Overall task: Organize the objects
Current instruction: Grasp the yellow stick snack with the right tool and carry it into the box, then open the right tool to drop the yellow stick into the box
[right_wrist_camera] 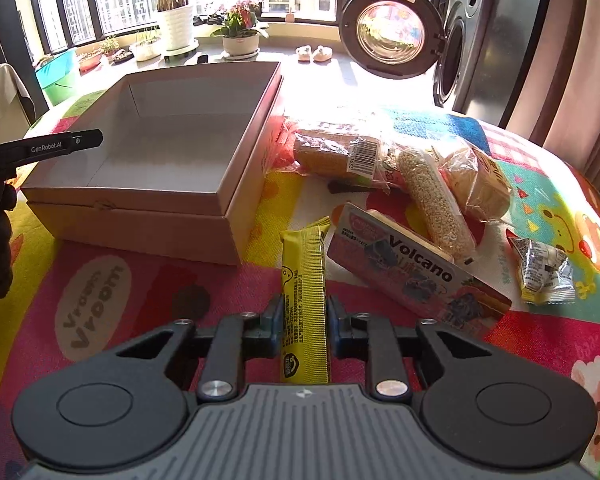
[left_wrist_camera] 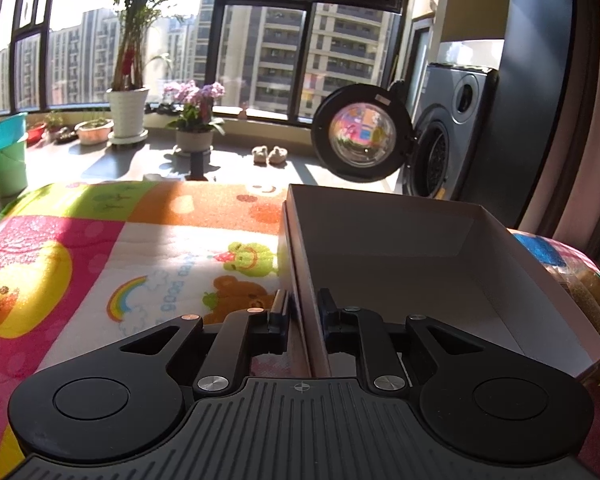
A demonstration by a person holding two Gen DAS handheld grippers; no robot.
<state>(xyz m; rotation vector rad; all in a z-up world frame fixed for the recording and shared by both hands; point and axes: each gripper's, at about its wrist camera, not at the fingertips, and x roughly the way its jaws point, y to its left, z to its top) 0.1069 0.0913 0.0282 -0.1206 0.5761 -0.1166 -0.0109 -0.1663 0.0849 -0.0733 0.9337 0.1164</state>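
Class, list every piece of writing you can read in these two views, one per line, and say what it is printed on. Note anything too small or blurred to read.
"GenRobot.AI": on the left gripper's finger.
"Volcano": on the pink flat pack.
"Vroom Vroom": on the play mat.
Yellow snack bar, held in the right gripper: small print, unreadable.
Barcode label on the bagged snack: digits too small.
Silver-and-yellow packet: print blurred.
Play mat beside the rainbow: letters upside down, unclear.

Yellow snack bar (right_wrist_camera: 304,304): near end hidden under tongs body. Small silver packet (right_wrist_camera: 542,272): print too small (unreadable).
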